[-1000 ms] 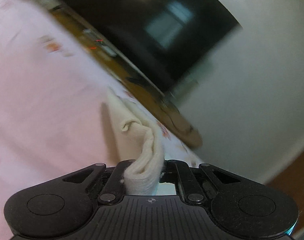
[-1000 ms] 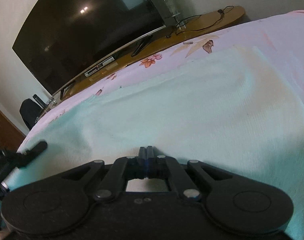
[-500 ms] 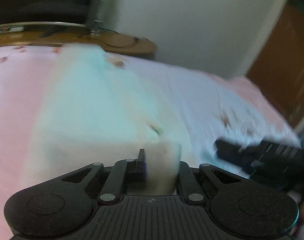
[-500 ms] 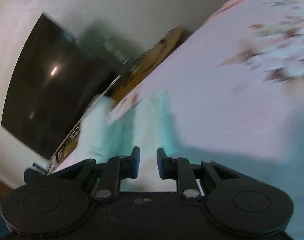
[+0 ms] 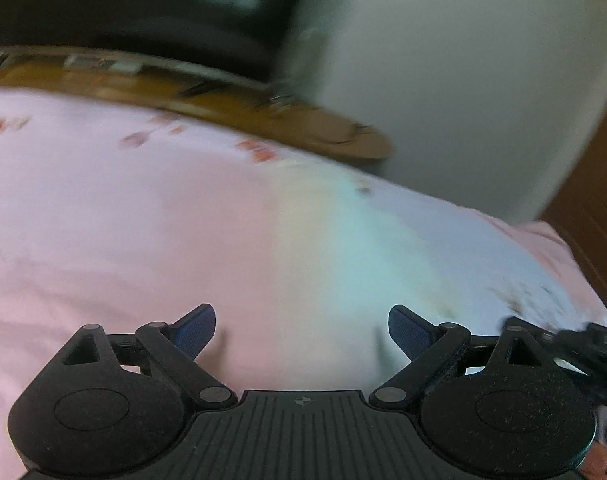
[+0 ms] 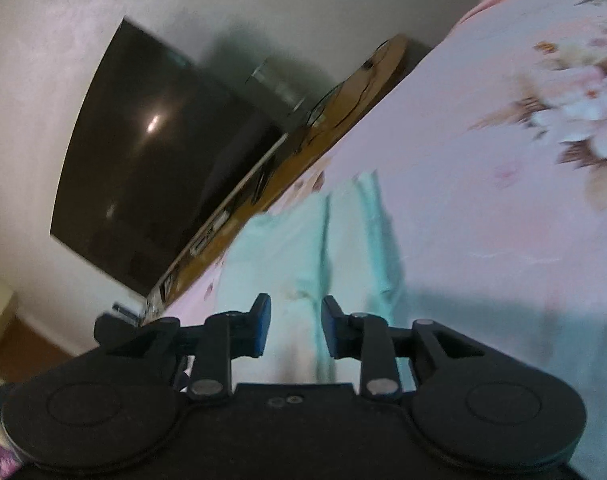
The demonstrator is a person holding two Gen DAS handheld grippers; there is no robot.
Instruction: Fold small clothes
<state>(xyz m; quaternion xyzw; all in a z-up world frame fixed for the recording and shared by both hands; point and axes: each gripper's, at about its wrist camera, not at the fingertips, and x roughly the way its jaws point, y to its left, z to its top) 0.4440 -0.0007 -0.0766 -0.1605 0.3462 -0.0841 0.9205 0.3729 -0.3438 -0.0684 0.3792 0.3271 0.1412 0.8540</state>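
Left wrist view shows the left gripper (image 5: 302, 328) spreading its jaws wide above the pink floral bedsheet (image 5: 103, 220), nothing between them. Ahead to the right lies the pale mint-green soft cloth garment (image 5: 363, 248), flat on the bed. The right gripper (image 6: 295, 328), partly parted and opening, hovers over the garment's folds, gripping nothing.
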